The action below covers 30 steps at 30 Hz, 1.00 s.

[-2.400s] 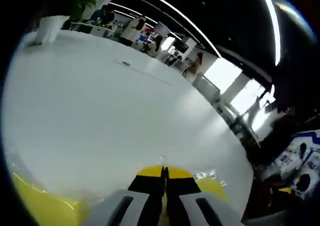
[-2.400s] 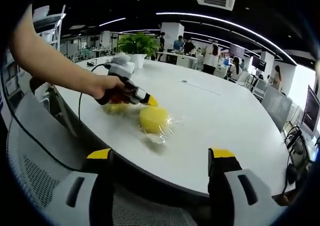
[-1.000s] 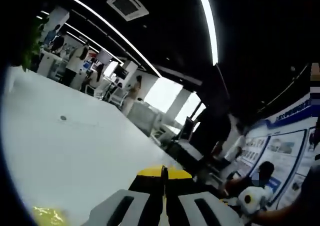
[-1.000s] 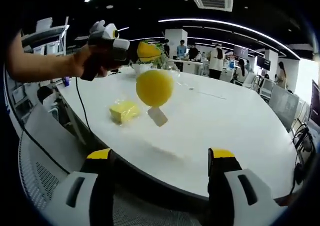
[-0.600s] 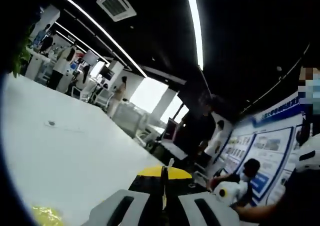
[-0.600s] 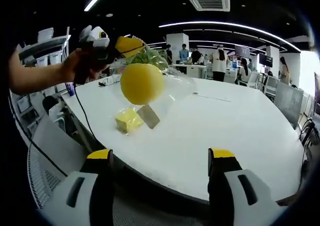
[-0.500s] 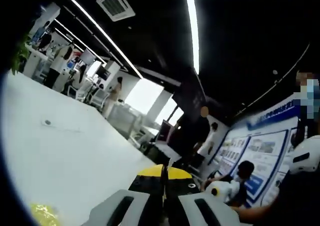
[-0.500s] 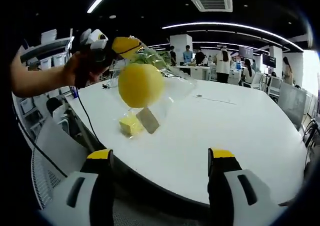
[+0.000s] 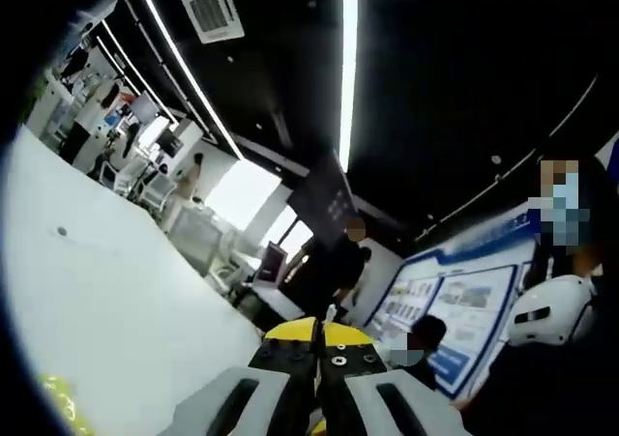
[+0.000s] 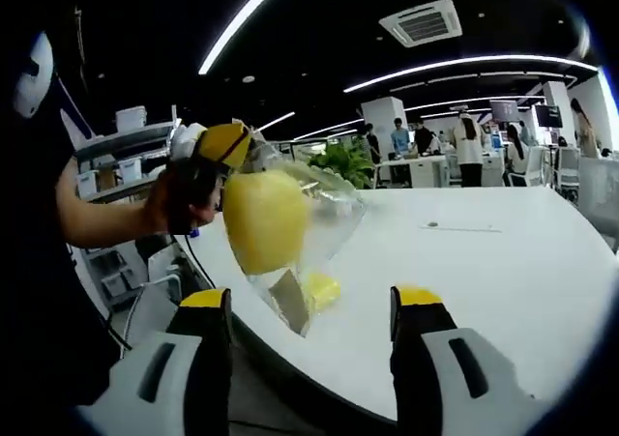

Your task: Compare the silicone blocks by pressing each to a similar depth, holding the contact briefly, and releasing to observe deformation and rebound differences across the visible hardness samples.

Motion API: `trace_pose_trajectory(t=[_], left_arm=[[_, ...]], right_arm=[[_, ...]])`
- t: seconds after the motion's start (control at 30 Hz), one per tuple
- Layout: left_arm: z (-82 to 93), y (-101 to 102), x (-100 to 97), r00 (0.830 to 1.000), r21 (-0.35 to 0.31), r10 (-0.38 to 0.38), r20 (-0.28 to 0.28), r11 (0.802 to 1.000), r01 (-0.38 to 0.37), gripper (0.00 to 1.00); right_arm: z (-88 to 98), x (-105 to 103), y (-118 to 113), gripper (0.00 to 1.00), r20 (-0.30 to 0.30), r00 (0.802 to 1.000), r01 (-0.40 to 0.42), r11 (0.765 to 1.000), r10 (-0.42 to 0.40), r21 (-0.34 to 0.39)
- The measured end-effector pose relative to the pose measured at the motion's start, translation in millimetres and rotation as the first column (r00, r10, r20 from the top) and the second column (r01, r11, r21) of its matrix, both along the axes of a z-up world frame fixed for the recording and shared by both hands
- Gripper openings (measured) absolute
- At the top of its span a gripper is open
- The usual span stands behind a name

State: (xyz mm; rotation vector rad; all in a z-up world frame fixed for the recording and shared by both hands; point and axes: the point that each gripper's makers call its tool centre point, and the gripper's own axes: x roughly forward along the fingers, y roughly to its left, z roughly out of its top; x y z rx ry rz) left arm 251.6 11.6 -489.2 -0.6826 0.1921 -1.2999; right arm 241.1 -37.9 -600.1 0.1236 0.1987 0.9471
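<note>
Round yellow silicone block (image 10: 264, 218) sits inside a clear plastic bag (image 10: 319, 225), hanging in the air above the near edge of the white desk (image 10: 464, 262), off the surface. Bag has a small grey-brown label (image 10: 289, 301) near its lower end. Top of the bag is pinched by the left claw (image 10: 228, 145), yellow-tipped, held by a person's hand (image 10: 179, 199) w/ bare forearm running to the left in the right gripper view. In the left gripper view the same claw (image 9: 317, 344) has its jaws pressed together, clamped on the bag; a sliver of clear plastic shows at the tips.

2nd sample, a flat yellow squarish silicone block (image 10: 320, 289), lies on the desk just behind the hanging bag, partly seen through the plastic. In the left gripper view a yellow patch (image 9: 56, 397) at lower left on the desk (image 9: 116, 301) is prob. this one; too blurred to be sure.

Right claw (image 10: 312, 310) is low in front, jaws wide apart, nothing between them, near the desk edge, not touching bag or blocks.

Further out: green potted plant (image 10: 345, 160) at the far side of the desk, several people standing by desks in the background, ceiling AC vent (image 10: 426, 22), long light strips. Left gripper view is tilted up: ceiling, light strip (image 9: 348, 59), wall posters (image 9: 455, 310), white helmet-like object (image 9: 551, 310) at right.
</note>
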Motion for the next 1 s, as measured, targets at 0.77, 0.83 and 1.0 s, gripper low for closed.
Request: trace_pose_trajectory(t=[0.77, 0.83, 1.0], left_arm=[[25.5, -15, -36.4, 0.994, -0.095, -0.110, 0.029, 0.989, 0.112, 0.00], [24.9, -16, -37.5, 0.994, -0.092, -0.108, 0.030, 0.990, 0.111, 0.00], [27.1, -13, -37.7, 0.996, -0.102, -0.088, 0.032, 0.991, 0.091, 0.00]], right_arm=[[69.3, -27, 34, 0.35, 0.085, 0.979, -0.200, 0.961, 0.187, 0.193], [71.3, -28, 38, 0.33, 0.092, 0.976, -0.209, 0.962, 0.196, 0.176], [71.4, -27, 43, 0.32, 0.095, 0.973, -0.222, 0.962, 0.209, 0.157]])
